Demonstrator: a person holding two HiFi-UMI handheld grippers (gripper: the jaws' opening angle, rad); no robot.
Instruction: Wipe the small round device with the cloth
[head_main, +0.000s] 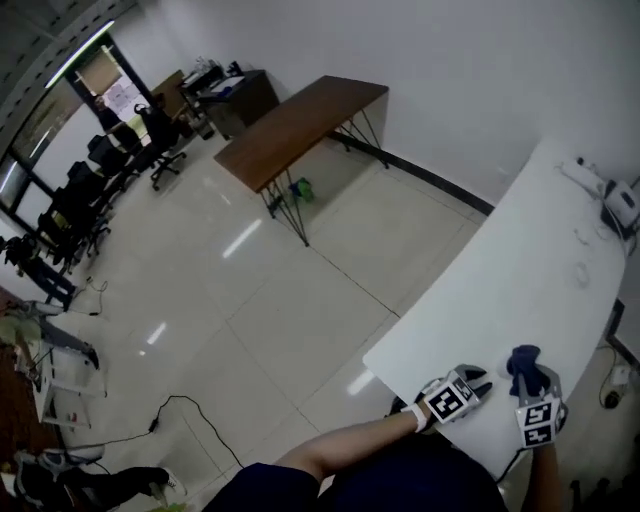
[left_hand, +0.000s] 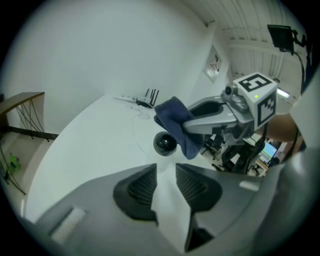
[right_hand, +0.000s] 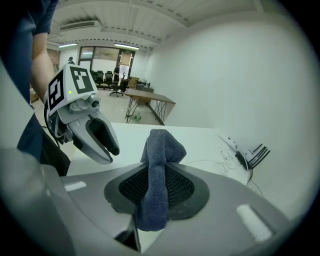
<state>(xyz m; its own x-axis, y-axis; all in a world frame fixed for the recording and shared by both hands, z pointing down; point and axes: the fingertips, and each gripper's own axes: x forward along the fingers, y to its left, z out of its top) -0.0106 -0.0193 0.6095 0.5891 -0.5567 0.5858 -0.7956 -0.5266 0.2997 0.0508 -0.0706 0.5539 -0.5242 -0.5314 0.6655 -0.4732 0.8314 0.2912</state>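
The small round device (left_hand: 165, 143) is a glossy black ball on a white body. It sits straight ahead of my left gripper (left_hand: 165, 167), whose pads close on that white body. A dark blue cloth (left_hand: 175, 117) hangs folded from my right gripper (left_hand: 189, 127) and touches the ball's upper right side. In the right gripper view the cloth (right_hand: 159, 165) is pinched between the pads of that gripper (right_hand: 159, 175), with the left gripper (right_hand: 111, 145) close by at the left. In the head view both grippers hover over the near end of the white table (head_main: 520, 280): the left (head_main: 472, 385), and the right (head_main: 530, 385) with the cloth (head_main: 524, 362).
A power strip (head_main: 585, 178) and thin cables lie at the table's far end, beside a black box with antennas (left_hand: 150, 97). A brown table (head_main: 300, 125) stands across the tiled floor, with office chairs (head_main: 130, 140) beyond. The table's near edge is just below the grippers.
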